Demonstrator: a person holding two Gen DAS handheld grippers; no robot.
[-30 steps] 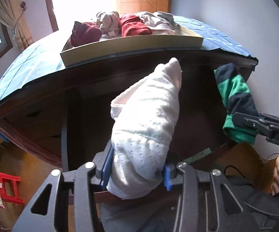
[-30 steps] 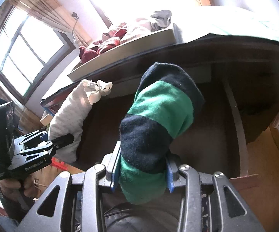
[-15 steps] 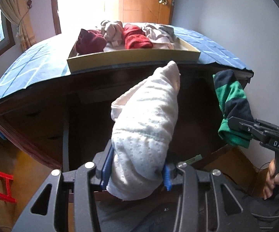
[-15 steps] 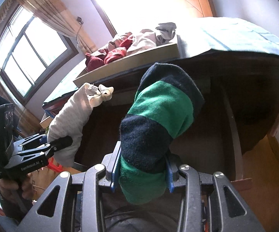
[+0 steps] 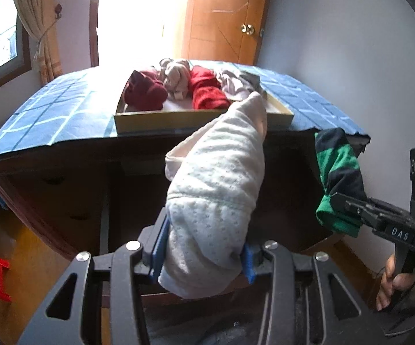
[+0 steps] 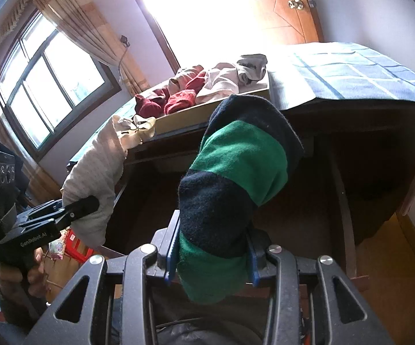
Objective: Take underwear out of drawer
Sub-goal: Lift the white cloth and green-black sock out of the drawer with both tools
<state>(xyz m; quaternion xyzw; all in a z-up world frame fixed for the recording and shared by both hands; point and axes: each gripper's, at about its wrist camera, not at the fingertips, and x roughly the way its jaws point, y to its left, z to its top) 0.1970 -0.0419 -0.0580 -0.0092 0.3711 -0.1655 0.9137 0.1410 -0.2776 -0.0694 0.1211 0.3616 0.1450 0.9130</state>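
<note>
Left gripper (image 5: 203,254) risen, clamping pale dotted underwear (image 5: 216,198)

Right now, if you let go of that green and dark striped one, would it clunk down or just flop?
Probably flop. The green and dark striped garment bulges and bends over above the right gripper, so it looks soft. It seems light: it stands up from just a pinch. Its fuzzy knit probably grips the pads rather than slipping.

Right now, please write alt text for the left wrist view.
The left gripper clamps a rolled pale dotted garment above an open dark drawer. Behind, a tray of folded clothes sits on a blue checked cloth.
</note>
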